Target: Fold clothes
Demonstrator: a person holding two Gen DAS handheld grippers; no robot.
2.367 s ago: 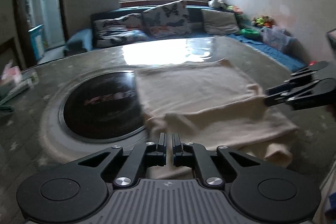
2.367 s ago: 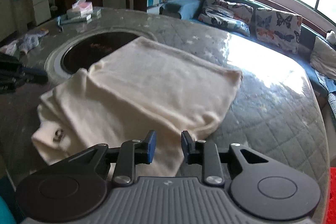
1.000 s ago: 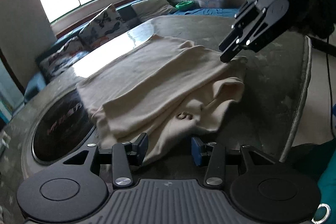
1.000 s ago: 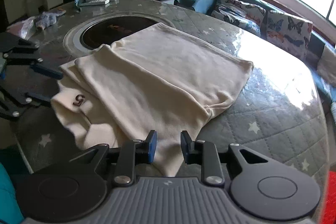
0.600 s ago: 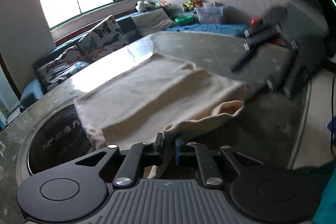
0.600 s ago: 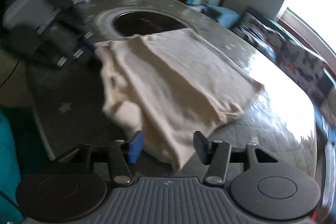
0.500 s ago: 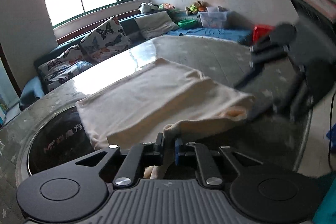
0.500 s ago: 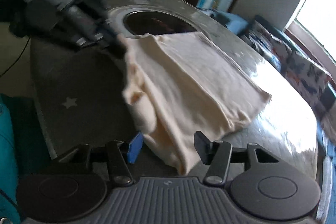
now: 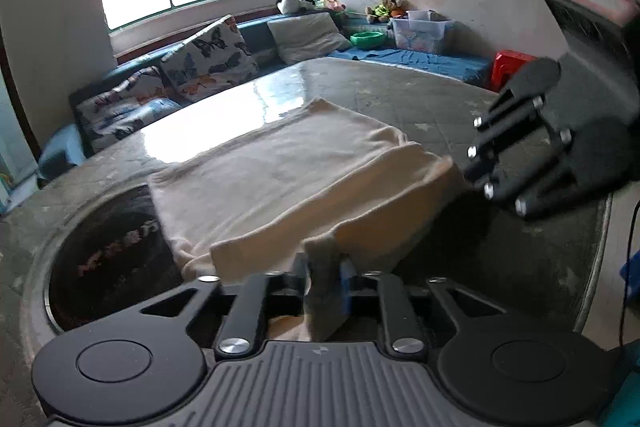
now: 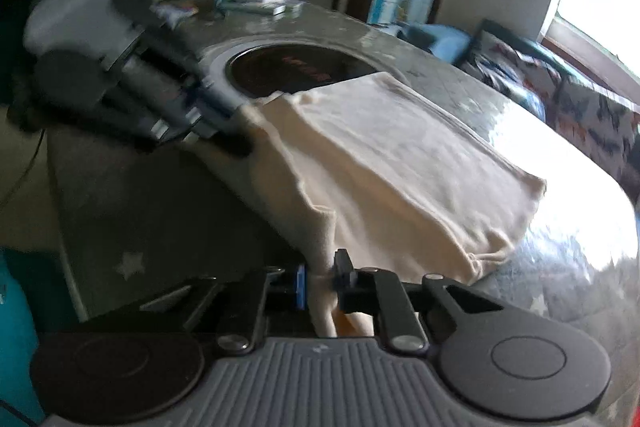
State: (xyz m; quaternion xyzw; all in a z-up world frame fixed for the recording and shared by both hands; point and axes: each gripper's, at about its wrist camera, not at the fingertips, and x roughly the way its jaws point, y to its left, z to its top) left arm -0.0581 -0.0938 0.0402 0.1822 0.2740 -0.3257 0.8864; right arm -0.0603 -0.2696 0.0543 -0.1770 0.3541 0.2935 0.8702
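Done: cream garment [image 9: 280, 167] lies partly folded beside the bench's [image 9: 420, 95] dark round inset [image 9: 104, 251].
Grip: my left hand-held gripper [image 9: 324, 277] and right hand-held gripper [image 10: 320, 281] each pinch its near edge.
Left: carry edge over, flatten.

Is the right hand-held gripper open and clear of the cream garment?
No: the right hand-held gripper is shut on a bunched edge of the cream garment.

Black fingers [image 9: 301, 277] — blue pads, silver screws.
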